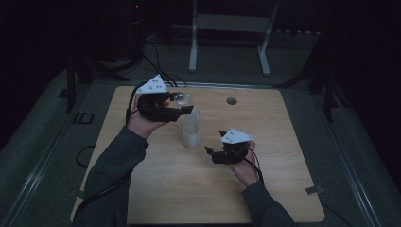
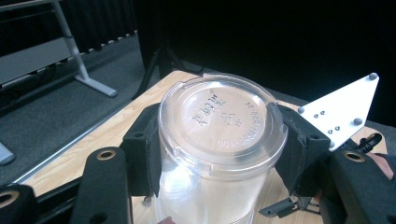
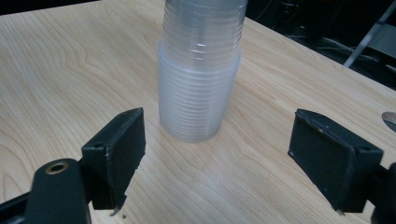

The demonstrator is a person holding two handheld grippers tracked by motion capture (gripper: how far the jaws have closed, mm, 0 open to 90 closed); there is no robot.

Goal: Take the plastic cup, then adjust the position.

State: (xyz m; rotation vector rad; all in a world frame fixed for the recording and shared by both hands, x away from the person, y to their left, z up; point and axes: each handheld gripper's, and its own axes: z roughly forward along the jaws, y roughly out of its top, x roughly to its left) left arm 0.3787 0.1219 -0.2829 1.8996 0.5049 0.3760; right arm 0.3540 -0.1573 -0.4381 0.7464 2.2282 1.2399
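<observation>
Two tools work one stack of clear cups (image 1: 191, 127), which stands upright near the middle of the bench (image 1: 156, 194). At the left of the high view, the left tool (image 1: 183, 109) reaches across to the stack's top, jaws closed on the uppermost cup just under its base; its own view shows the black pads (image 2: 144, 154) pressing both sides of the upturned cup (image 2: 219, 135), the embossed round base facing the camera. Lower right of the stack, the right tool (image 1: 211, 152) sits apart from it, jaws wide and holding nothing. In its own view the stack (image 3: 198, 84) rises straight ahead between the spread pads (image 3: 119, 149), long axis vertical, bottom rims ribbed and milky, so the right tool looks best placed to steady the lower cups.
</observation>
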